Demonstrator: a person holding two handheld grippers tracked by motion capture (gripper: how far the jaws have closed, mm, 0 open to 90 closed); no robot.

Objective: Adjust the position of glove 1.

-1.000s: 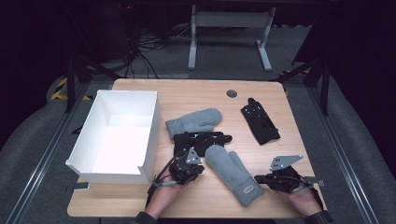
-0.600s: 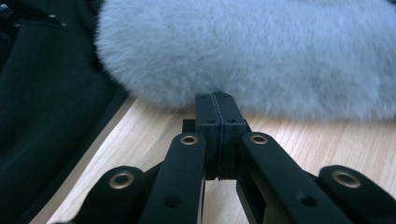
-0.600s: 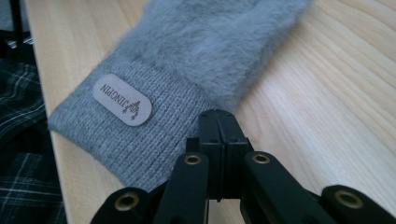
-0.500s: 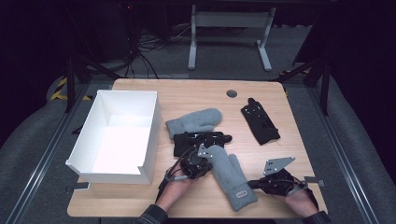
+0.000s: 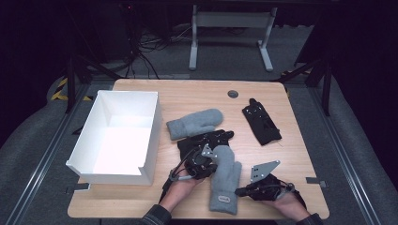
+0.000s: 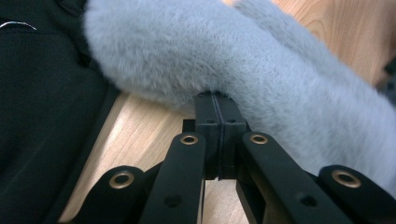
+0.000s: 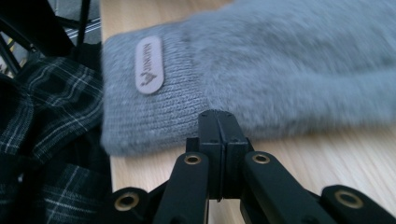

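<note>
Left gripper (image 5: 210, 161): jaws pressed together, empty, tips at the fuzzy edge of the near grey mitten (image 5: 225, 180), on its left side.
Right gripper (image 5: 241, 191): jaws pressed together, empty, tips just beside the mitten's ribbed cuff.
Near grey mitten: flat on the table's (image 5: 291, 154) near edge, long axis running near to far, cuff with label patch (image 7: 149, 64) toward the person, fingertip end pointing away, partly over a black glove (image 5: 204, 140).
Second grey mitten (image 5: 194, 123): beyond, lying crosswise.
White box (image 5: 151, 140): left.
</note>
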